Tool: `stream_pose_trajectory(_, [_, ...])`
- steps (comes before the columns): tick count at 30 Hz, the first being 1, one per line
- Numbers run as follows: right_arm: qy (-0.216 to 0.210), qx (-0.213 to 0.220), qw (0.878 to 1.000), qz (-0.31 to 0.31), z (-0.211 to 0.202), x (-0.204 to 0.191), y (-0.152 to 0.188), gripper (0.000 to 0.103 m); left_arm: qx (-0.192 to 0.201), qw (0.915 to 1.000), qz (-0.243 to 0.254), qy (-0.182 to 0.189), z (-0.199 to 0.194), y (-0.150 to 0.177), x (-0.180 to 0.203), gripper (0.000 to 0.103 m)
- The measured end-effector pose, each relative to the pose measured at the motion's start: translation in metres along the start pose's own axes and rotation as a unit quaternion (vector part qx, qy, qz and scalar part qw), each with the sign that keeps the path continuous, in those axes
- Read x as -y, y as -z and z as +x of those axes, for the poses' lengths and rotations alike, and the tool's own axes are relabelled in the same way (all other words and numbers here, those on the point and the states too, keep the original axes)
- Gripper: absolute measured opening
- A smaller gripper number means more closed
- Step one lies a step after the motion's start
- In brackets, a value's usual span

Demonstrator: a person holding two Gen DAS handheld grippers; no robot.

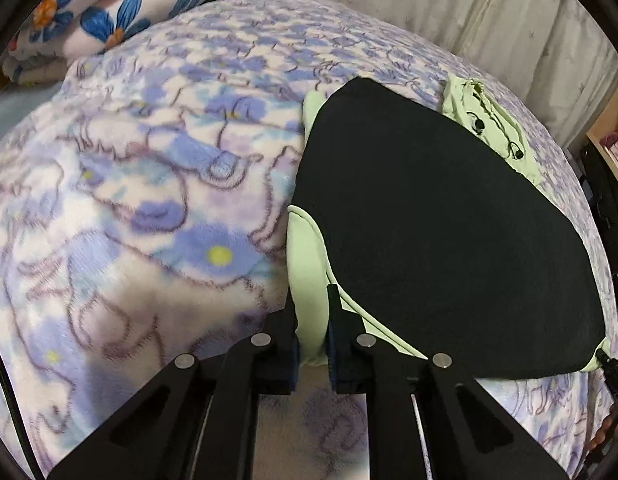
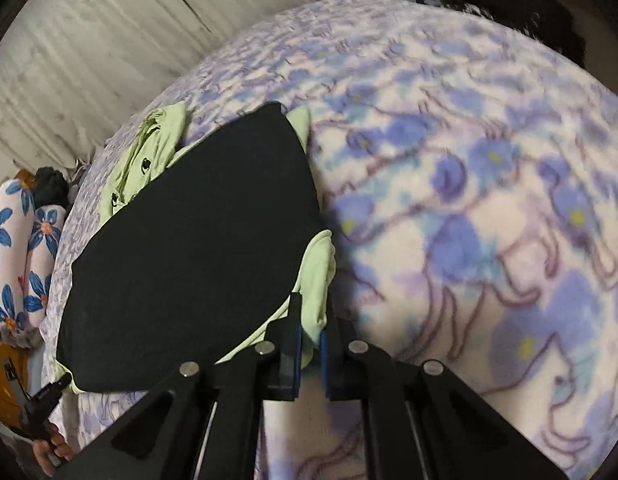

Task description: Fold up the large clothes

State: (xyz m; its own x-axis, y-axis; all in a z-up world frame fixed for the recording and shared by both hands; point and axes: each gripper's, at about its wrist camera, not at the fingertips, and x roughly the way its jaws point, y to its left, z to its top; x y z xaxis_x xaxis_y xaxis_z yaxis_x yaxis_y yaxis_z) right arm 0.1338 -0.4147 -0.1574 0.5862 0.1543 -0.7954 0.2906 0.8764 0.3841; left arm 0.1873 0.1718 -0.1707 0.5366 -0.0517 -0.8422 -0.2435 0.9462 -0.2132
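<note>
A large garment (image 1: 449,240) lies spread flat on a bed covered by a fleece blanket (image 1: 149,200) printed with blue and lilac flowers. The garment is black across its broad body and pale green at the hood (image 1: 485,124), the sleeves and the hem edging. The green hood, with its black drawcord ends, lies at the far end, toward a pale curtain (image 1: 469,8) that hangs behind the bed.

In the left wrist view, the left gripper (image 1: 313,320) is at the garment's near left side. Its jaws stand narrow, closed on a fold of a pale green sleeve (image 1: 309,264) that runs along the left edge of the black body.

In the right wrist view, the right gripper (image 2: 311,320) is at the garment's near right side. Its jaws are likewise narrow, pinching a bunched pale green sleeve (image 2: 317,280) beside the black body (image 2: 197,240). The green hood (image 2: 149,156) shows at the far left of that view, with the curtain (image 2: 89,40) beyond it.

A folded quilt (image 1: 109,12) with large blue and orange flowers sits at the far left corner of the bed in the left wrist view, and at the left edge (image 2: 25,240) in the right wrist view. Also at the lower left of the right wrist view, the person's hand (image 2: 49,448) and part of the other gripper are visible near the garment's green hem corner.
</note>
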Motion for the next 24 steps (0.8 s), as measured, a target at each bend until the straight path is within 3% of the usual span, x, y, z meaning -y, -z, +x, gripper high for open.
stream_pose_trajectory(2, [0.010, 0.004, 1.000, -0.017, -0.004, -0.005, 0.001, 0.007, 0.003, 0.9998, 0.019, -0.008, -0.005, 0.001, 0.003, 0.013])
stream_pose_trajectory(6, [0.067, -0.009, 0.996, -0.061, -0.012, -0.020, 0.001, 0.016, -0.026, 0.9981, 0.035, -0.044, -0.011, -0.002, -0.002, 0.061])
stream_pose_trajectory(7, [0.082, -0.001, 0.994, -0.073, -0.019, -0.026, -0.001, 0.020, -0.022, 0.9979, 0.039, -0.047, -0.016, -0.003, -0.004, 0.064])
stream_pose_trajectory(11, [0.086, 0.050, 0.990, -0.103, -0.045, -0.046, -0.011, 0.039, -0.011, 0.9960, 0.059, -0.067, -0.029, -0.019, -0.001, 0.064])
stream_pose_trajectory(13, [0.069, 0.055, 0.989, -0.117, -0.048, -0.060, -0.022, 0.041, -0.007, 0.9954, 0.068, -0.067, -0.031, -0.031, 0.006, 0.064])
stream_pose_trajectory(18, [0.035, 0.035, 0.988, -0.148, -0.020, -0.103, -0.061, 0.042, 0.002, 0.9930, 0.101, -0.061, -0.019, -0.081, 0.046, 0.064])
stream_pose_trajectory(24, [-0.017, -0.016, 0.989, -0.143, 0.050, -0.149, -0.127, 0.042, 0.006, 0.9834, 0.166, -0.073, 0.026, -0.153, 0.123, 0.064])
